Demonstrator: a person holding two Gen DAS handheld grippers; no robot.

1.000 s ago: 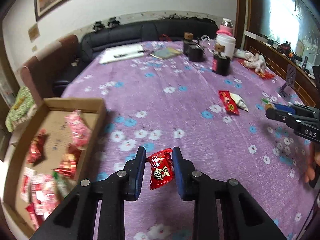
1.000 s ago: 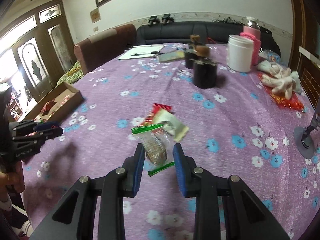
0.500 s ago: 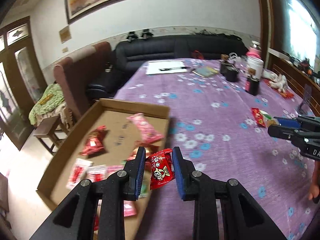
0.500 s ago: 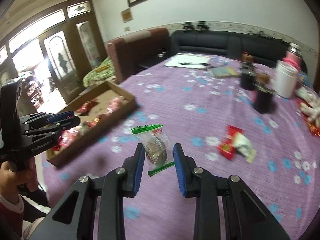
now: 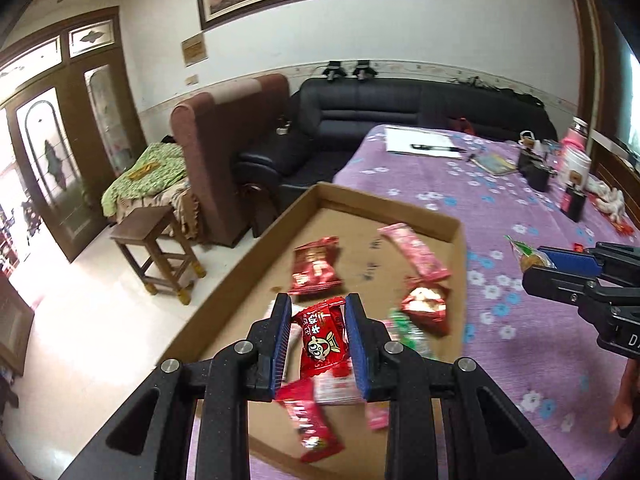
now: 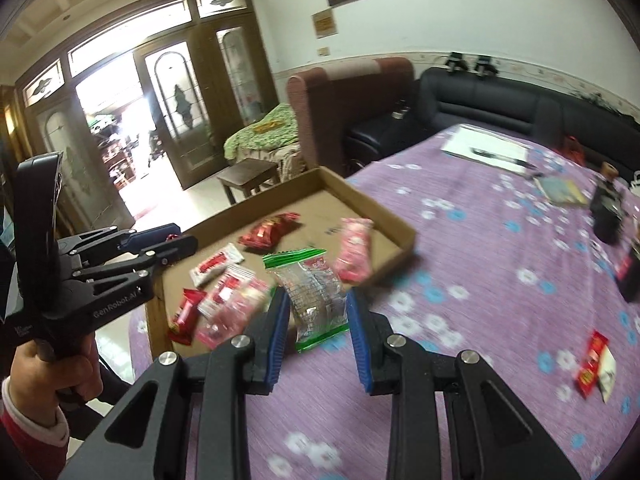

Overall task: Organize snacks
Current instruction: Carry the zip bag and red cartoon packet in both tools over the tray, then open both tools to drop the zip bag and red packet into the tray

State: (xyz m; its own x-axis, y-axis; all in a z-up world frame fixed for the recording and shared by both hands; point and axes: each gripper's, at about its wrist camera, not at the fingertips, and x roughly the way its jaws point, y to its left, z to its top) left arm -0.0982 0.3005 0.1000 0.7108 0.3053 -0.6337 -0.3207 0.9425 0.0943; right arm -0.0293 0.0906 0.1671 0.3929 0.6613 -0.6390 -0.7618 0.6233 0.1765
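While your left gripper (image 5: 316, 344) hangs over the near part of the cardboard box (image 5: 404, 206), its blue pads are clamped on a red snack packet (image 5: 322, 344) printed with a cartoon face, with loose red and pink packets lying on the box floor beneath and beyond it. Your right gripper (image 6: 318, 334) is closed on a clear packet with green ends (image 6: 314, 288), held above the purple flowered tablecloth (image 6: 480, 280) just beside the box's right wall. Two more packets (image 6: 594, 366) lie on the cloth well to the right.
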